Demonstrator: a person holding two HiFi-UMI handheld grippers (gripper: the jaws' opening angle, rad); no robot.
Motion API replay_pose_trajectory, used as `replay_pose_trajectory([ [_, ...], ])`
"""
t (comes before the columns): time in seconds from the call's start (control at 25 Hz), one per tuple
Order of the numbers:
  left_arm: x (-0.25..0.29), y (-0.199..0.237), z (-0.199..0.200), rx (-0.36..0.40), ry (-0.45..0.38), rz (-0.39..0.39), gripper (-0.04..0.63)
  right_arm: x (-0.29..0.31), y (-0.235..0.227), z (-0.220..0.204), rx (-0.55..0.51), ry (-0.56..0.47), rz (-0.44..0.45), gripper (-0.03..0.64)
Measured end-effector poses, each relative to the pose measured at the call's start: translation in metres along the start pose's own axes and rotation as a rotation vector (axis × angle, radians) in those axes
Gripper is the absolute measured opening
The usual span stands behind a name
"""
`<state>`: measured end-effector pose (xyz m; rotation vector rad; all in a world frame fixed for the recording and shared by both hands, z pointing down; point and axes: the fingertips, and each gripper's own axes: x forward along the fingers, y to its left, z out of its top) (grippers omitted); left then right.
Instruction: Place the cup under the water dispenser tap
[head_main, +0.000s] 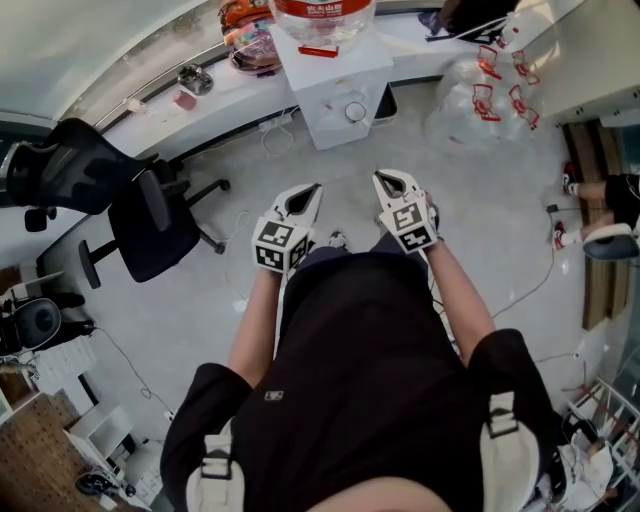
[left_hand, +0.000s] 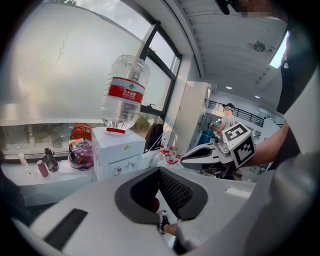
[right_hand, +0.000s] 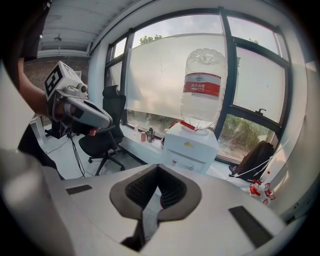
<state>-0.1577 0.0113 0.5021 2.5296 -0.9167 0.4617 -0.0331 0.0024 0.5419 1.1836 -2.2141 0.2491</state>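
Observation:
The white water dispenser (head_main: 335, 85) stands on the counter straight ahead, with a big clear bottle (head_main: 322, 12) upended on it. Its two small taps (right_hand: 182, 165) face me. I see no loose cup; clear bags of red-printed items, perhaps cups (head_main: 495, 85), lie on the counter to its right. My left gripper (head_main: 305, 198) and right gripper (head_main: 392, 185) hang side by side over the floor, short of the counter, pointing at the dispenser. Both have their jaws together with nothing between them. The left gripper (left_hand: 159, 170) and right gripper (right_hand: 157, 167) each show the dispenser beyond their closed tips.
A black office chair (head_main: 130, 205) stands on the floor at the left. Snack bags (head_main: 250, 35) and small bottles (left_hand: 45, 162) sit on the counter left of the dispenser. A black backpack (right_hand: 257, 157) rests right of it. Cables (head_main: 540, 280) trail on the floor at the right.

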Motion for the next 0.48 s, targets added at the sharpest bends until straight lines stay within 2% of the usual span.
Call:
replay_pose_trajectory([
  [0.48, -0.0067, -0.0044, -0.0053, -0.01, -0.015, -0.005, -0.006, -0.0093, 0.0082, 0.0027, 0.007, -0.018, -0.011, -0.006],
])
